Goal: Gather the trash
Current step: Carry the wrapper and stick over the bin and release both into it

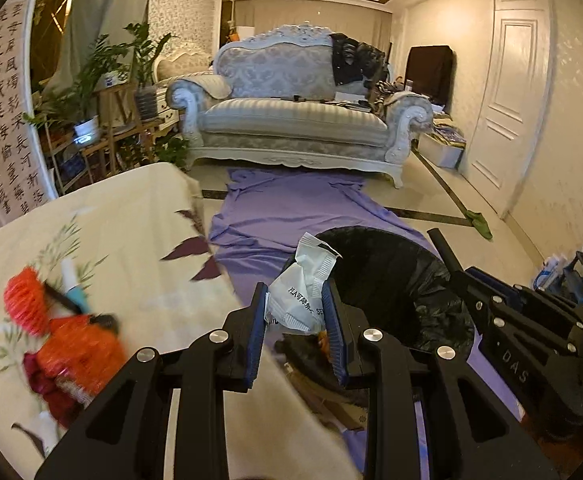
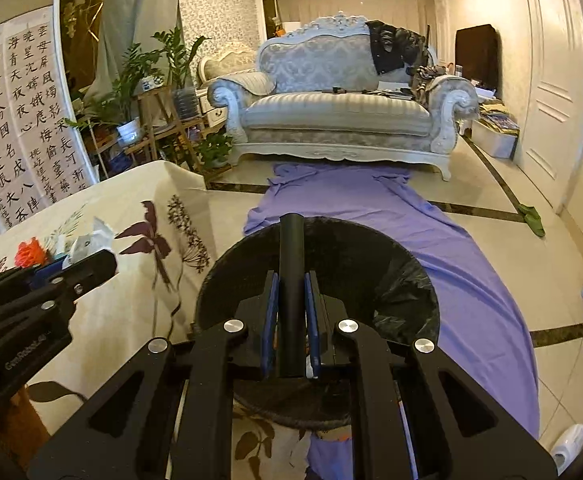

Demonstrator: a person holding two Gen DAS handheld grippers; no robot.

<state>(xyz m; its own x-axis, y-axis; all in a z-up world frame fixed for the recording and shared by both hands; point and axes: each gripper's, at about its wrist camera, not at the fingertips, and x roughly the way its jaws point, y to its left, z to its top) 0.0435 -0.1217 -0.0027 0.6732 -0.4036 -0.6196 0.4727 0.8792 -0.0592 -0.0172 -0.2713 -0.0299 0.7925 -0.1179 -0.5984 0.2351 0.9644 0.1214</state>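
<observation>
A white wrapper (image 1: 305,294) is pinched by the left gripper (image 1: 296,330) beside the bin (image 1: 395,280); the right gripper (image 2: 291,322) is clamped on a black tube (image 2: 290,280). Orange packets (image 1: 71,344), left of it, remain uncollected.

Black tool (image 1: 296,322), blue pads, seemingly silver screws

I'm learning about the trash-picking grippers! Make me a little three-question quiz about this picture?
1. True or false: the left gripper is squeezing a crumpled white wrapper.
2. What does the right gripper hold? A) black handle B) green cloth C) potted plant
3. Fill in: the trash bin is lined with a ____ bag.

Key:
1. True; both pads press on it.
2. A; the black handle sits between its pads.
3. Black. The bin stands on the purple sheet, beside the flowered tablecloth.
</observation>
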